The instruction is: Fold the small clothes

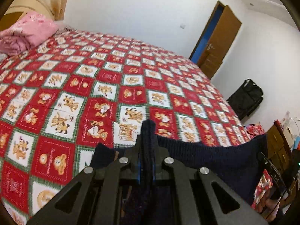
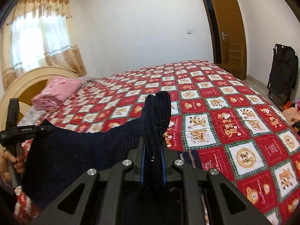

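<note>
Both grippers are clamped on the navy knit: the left gripper (image 1: 148,150) and right gripper (image 2: 153,153) each pinch a bunched edge, with the knit (image 2: 75,150) stretched between them above the bed (image 2: 225,112). I'd keep it taut and level, then lower it flat onto the bed.

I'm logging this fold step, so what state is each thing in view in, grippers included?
Dark navy knitted garment: held up, stretched between both grippers above the bed.
Left gripper: shut on the garment's edge.
Right gripper: shut on a bunched edge.
Red-and-white checked bear-print bedspread: spread flat.
Pink blanket: folded, by the headboard.
Brown wooden door: open.
Beige curtain: drawn across the window.
</note>
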